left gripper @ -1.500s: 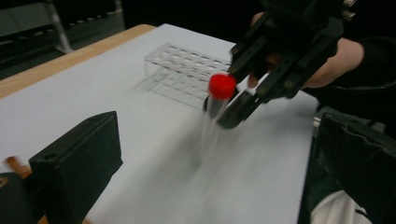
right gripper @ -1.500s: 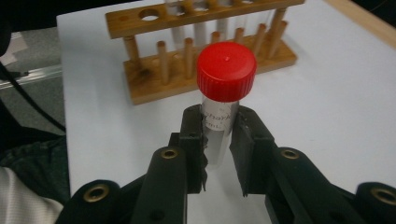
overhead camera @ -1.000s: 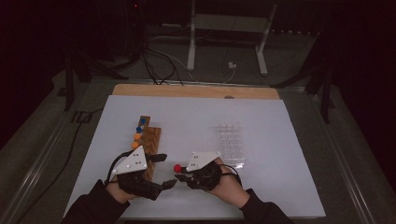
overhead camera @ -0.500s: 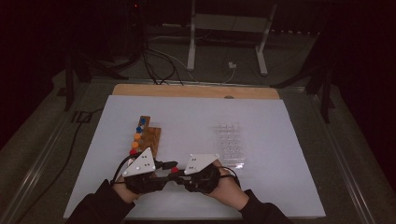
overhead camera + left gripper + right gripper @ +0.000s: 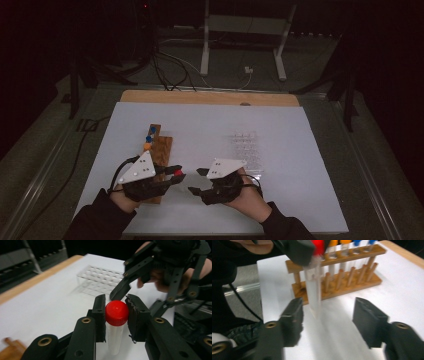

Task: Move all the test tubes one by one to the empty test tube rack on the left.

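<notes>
A white table point(image 5: 210, 125) carries everything, with its near-left part crowded and its far and right stretches bare. Toward the left edge stands one wooden rack point(image 5: 159, 150) bearing three capped tubes, one orange and two blue. Just right of it, near the front edge, the left gripper point(image 5: 176, 176) has just closed its jaws narrowly onto the red cap of one clear tube point(image 5: 116, 322), pads pressing both sides. Close beside it the right gripper point(image 5: 196, 181) has just opened; its jaws stand about half apart, the tube hanging beyond them untouched. Farther right, mid-table, sits one clear plastic rack point(image 5: 246, 147), with open room around it.
</notes>
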Motion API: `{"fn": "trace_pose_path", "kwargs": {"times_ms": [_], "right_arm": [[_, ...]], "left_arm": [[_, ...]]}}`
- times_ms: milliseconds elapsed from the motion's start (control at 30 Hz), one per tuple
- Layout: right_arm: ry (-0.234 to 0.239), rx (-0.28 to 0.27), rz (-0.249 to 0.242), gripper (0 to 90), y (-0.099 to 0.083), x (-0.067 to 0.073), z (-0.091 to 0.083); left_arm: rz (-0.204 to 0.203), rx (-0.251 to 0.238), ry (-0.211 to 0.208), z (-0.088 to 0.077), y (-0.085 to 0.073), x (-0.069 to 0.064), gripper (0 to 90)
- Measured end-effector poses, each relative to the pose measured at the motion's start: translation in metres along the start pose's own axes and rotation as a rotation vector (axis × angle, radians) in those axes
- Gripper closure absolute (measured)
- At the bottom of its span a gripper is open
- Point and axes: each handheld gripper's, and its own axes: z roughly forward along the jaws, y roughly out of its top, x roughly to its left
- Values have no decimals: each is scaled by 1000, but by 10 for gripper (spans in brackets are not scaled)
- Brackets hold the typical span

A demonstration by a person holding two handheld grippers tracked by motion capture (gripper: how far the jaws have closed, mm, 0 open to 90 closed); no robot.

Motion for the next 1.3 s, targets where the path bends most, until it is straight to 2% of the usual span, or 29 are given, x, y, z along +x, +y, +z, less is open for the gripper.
{"fn": "trace_pose_path", "kwargs": {"times_ms": [167, 233, 333, 433, 633, 867, 1100, 1167, 1300], "right_arm": [[-39, -45, 41, 168, 1, -6, -9], [-35, -59, 46, 139, 1, -7, -12], [-20, -73, 48, 44, 1, -10, -15], [-30, -81, 56, 0, 1, -12, -16], [-46, -106, 66, 0, 1, -15, -19], [-53, -115, 67, 0, 0, -15, -21], [-56, -115, 63, 0, 0, -16, -22], [-59, -117, 63, 0, 0, -16, -23], [-62, -127, 68, 0, 0, -16, -25]], "left_arm": [[2, -14, 43, -16, 6, 6, 716], [2, -17, 56, -23, 7, 9, 716], [-4, -24, 81, -33, 7, 12, 716], [1, -30, 108, -43, 9, 14, 716], [5, -32, 151, -62, 11, 17, 716], [3, -22, 187, -73, 8, 19, 716], [-22, -11, 227, -81, -1, 25, 715], [-44, -18, 253, -83, -5, 28, 715], [-71, -10, 274, -84, -15, 32, 715]]}}
